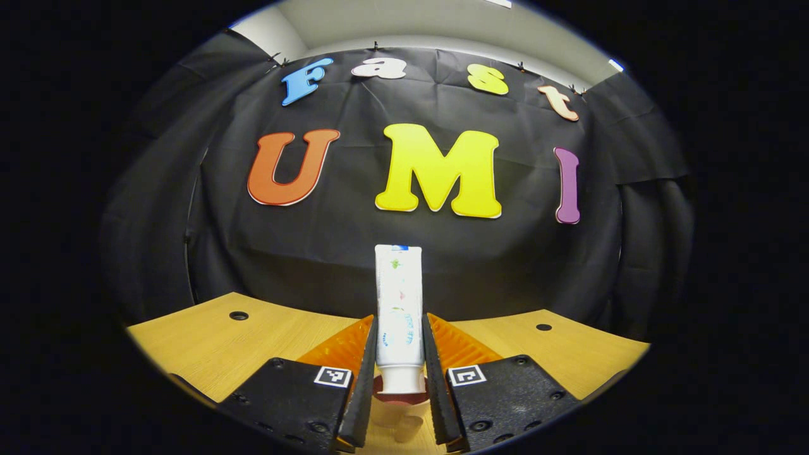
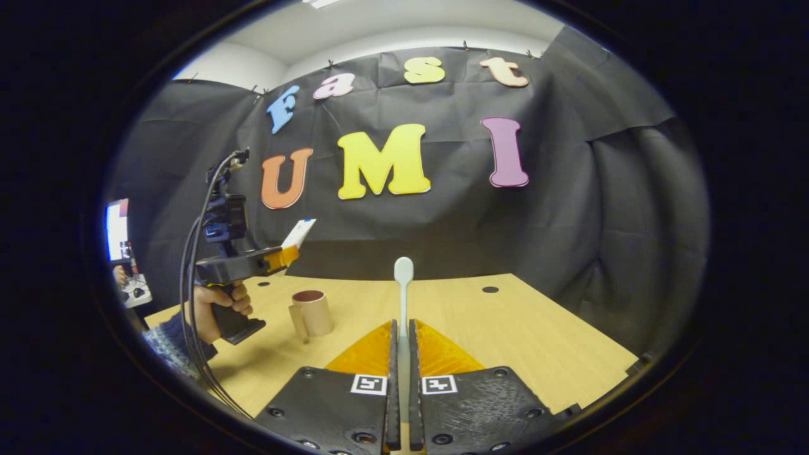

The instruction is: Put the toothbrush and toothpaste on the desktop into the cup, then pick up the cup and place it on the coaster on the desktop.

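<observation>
Hovering directly above the tan ceramic cup (image 2: pixel 312 312), the left gripper (image 1: pixel 399 354) clamps the white toothpaste tube (image 1: pixel 399 309) upright, while the right gripper (image 2: pixel 402 354) pinches the pale toothbrush (image 2: pixel 403 297).

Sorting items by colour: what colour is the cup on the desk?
The small handled cup is beige-pink outside with a dark reddish inside, shown best in the right gripper view.

A wooden tabletop (image 2: pixel 505 328) is stretching across the lower part of the right gripper view, with small round holes (image 2: pixel 490 289) in it. A black cloth wall (image 2: pixel 600 208) is hanging behind. A bright screen (image 2: pixel 117 230) is glowing at the far left edge.
</observation>
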